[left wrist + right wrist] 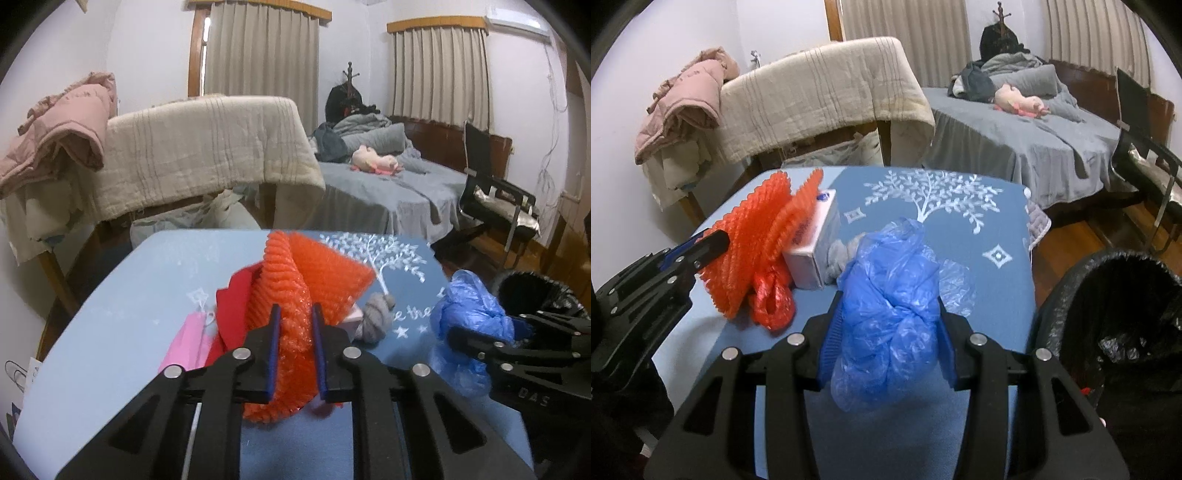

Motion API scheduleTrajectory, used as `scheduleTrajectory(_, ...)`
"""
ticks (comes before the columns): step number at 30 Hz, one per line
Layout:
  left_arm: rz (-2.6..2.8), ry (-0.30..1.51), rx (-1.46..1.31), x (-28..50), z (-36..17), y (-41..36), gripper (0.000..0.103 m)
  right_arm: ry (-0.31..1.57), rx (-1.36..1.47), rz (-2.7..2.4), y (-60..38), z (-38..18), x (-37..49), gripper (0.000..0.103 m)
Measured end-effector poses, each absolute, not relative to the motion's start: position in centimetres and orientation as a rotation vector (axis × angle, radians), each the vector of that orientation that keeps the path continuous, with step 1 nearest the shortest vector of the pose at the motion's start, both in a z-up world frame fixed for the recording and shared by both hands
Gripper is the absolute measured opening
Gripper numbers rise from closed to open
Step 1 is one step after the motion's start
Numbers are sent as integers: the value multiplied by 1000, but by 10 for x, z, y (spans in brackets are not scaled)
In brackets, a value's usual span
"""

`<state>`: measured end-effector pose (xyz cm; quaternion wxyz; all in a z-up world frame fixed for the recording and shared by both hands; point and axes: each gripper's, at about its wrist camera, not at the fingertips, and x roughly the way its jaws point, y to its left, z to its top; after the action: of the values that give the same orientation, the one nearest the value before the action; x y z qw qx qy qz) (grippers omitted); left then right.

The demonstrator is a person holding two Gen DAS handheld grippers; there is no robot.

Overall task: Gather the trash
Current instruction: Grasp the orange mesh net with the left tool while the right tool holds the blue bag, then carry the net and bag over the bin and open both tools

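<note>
My left gripper is shut on a crumpled orange foam net, whose upper part fans out above the pads. From the right wrist view one left finger presses the net's side. My right gripper is shut on a bunched blue plastic bag, held over the blue tablecloth. The same bag shows at the right of the left wrist view. A bin with a black liner stands beside the table's right edge.
On the table lie a white box, a grey cloth knot, red paper, a pink piece and a red plastic bag. Beyond are a blanket-covered frame, a bed and a black chair.
</note>
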<state>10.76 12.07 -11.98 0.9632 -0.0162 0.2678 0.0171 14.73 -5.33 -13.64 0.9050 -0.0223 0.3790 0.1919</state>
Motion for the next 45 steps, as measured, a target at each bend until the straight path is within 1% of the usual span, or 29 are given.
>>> scheduleTrajectory(12, 7, 472, -48, 87, -82, 112, 16, 700, -32, 400, -60, -98, 134, 43)
scheduleTrajectory(26, -46, 426, -37, 69, -57, 92, 16, 642, -9, 373, -85, -73, 116, 43)
scheduleTrajectory(36, -110, 422, -24, 66, -51, 64, 16, 611, 9, 321, -116, -60, 98, 43)
scheduleTrajectory(45, -203, 422, -10, 68, -48, 24, 16, 586, 31, 230, -161, -50, 87, 43)
